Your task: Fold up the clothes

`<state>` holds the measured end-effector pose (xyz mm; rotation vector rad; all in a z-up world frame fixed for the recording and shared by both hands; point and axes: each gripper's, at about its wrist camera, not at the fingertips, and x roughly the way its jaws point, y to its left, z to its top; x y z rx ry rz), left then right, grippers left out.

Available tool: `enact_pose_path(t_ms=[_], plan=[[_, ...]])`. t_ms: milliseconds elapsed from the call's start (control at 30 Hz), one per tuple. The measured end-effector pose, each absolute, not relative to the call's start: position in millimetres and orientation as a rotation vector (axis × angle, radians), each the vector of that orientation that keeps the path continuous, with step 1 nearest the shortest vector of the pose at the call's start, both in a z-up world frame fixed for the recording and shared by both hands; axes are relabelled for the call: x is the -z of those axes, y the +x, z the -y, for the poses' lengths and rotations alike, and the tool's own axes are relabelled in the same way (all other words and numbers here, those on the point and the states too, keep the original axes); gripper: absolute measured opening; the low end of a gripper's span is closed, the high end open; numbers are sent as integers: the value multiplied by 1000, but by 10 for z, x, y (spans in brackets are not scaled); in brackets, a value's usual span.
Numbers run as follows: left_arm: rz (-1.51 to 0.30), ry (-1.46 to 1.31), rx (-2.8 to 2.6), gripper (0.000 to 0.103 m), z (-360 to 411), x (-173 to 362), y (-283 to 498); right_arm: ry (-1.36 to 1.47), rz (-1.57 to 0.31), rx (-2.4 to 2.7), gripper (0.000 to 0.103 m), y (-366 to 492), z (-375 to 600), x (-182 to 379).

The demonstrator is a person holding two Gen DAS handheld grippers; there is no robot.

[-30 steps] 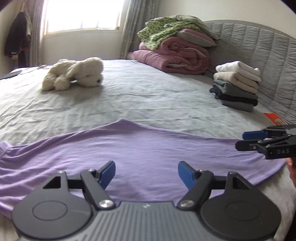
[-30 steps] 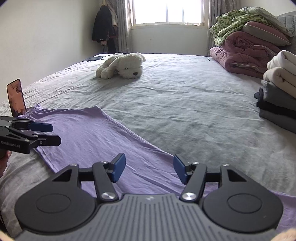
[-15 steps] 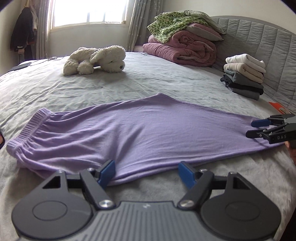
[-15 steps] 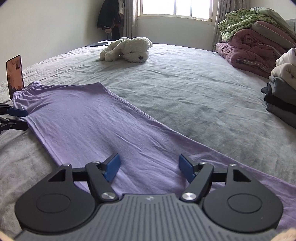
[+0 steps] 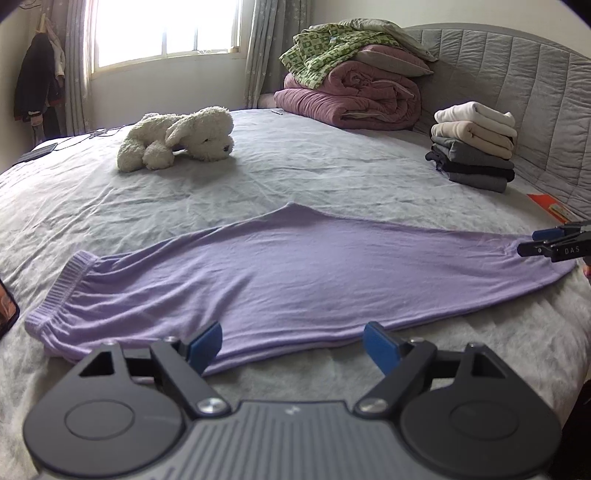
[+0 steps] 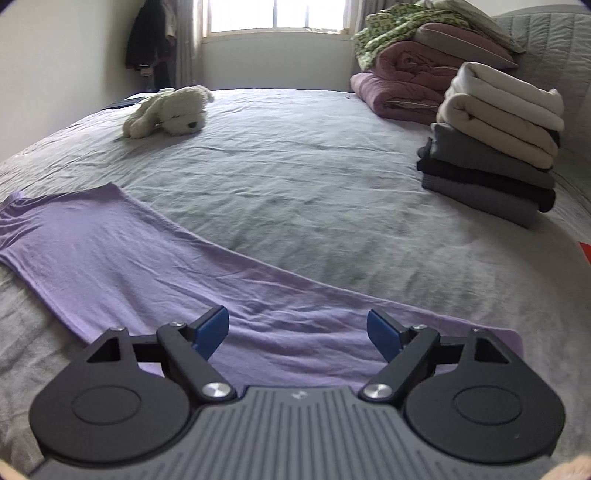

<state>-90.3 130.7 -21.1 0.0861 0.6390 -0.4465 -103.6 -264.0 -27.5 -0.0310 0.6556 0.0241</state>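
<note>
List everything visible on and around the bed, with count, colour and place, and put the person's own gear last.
purple trousers: one, lilac, spread flat across the near part of the bed, waistband at the left.
folded clothes: one stack, white, cream, grey and black, by the headboard at the right.
plush dog: one, cream, far side of the bed.
bedding pile: one, maroon quilts with a green patterned cover on top, far corner.
bed sheet: one, grey.
headboard: one, grey, quilted.
window: one, bright, far wall.
left gripper: one, black with blue fingers, open, just opened wider, nothing between.
right gripper: same, open over the trouser leg end.
</note>
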Motion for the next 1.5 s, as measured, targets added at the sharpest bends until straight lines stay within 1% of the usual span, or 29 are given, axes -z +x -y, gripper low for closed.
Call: enact_pose_path(t_ms=[67, 167, 200, 300, 500, 867, 933, 1000, 1133, 1233, 1300, 1367, 1467, 1500], plan=[[-664, 44, 446, 85, -1220, 183, -841, -9, -669, 23, 86, -1019, 2742, 234], [-723, -1, 438, 85, -1092, 188, -727, 32, -716, 94, 92, -979, 2924, 201], [-739, -16, 434, 85, -1051, 191, -688, 51, -733, 116, 92, -963, 2987, 197], [-774, -64, 420, 85, -951, 184, -598, 139, -777, 176, 92, -930, 3210, 191], [-825, -137, 401, 85, -773, 178, -439, 333, -784, 273, 95, -1009, 3656, 147], [-841, -89, 421, 86, -451, 174, -396, 414, -841, 416, 95, -1138, 4058, 272], [-848, -80, 426, 86, -421, 196, -397, 411, -852, 425, 92, -1144, 4068, 306], [-855, -70, 424, 86, -402, 214, -389, 384, -859, 439, 86, -1130, 4042, 333], [-870, -76, 418, 86, -398, 243, -374, 291, -878, 451, 79, -1093, 3922, 372], [-870, -102, 429, 86, -415, 226, -371, 240, -884, 443, 68, -1076, 3841, 384], [-870, -116, 432, 86, -423, 217, -368, 234, -883, 433, 57, -1071, 3812, 377], [-870, -127, 431, 86, -432, 209, -362, 231, -881, 426, 52, -1065, 3788, 369], [-870, -141, 432, 86, -441, 198, -362, 232, -879, 413, 41, -1052, 3751, 355], [-869, -146, 433, 86, -446, 193, -363, 235, -877, 407, 33, -1046, 3738, 349]])
